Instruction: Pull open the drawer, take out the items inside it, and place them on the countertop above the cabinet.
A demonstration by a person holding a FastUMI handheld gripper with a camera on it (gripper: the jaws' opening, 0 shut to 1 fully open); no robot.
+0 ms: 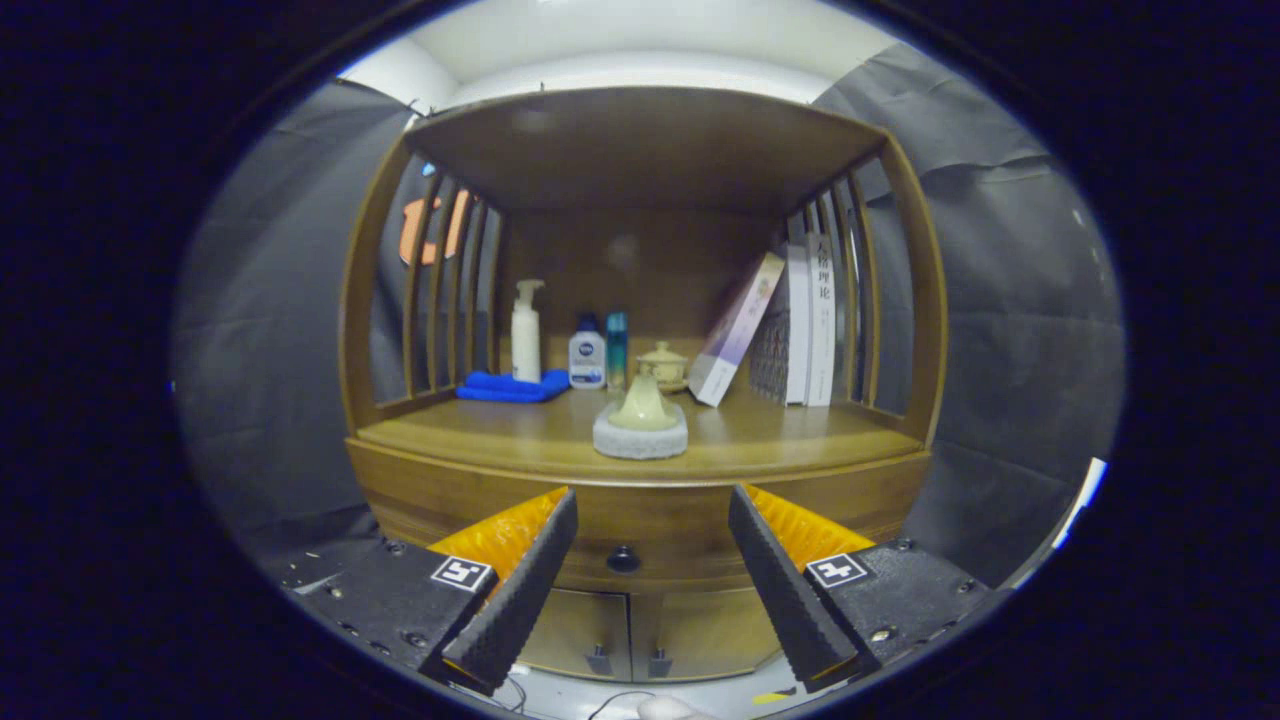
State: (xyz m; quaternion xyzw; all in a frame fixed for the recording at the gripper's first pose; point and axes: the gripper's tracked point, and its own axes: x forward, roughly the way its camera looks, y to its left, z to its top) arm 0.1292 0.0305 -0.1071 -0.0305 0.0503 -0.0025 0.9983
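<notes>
The cabinet [640, 520] faces the gripper [652, 545]; its drawer [650, 530] sits flush and closed beneath the countertop [480, 440]. A pale pot on a grey coaster [641, 425] stands near the countertop's front edge. The fingers are spread wide, holding nothing, the drawer knob [623, 559] beyond them. This fits either reaching to pull the drawer or a drawer emptied and shut again.

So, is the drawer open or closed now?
Closed: the drawer front sits flush with the cabinet, its knob between the open gripper fingers.
</notes>
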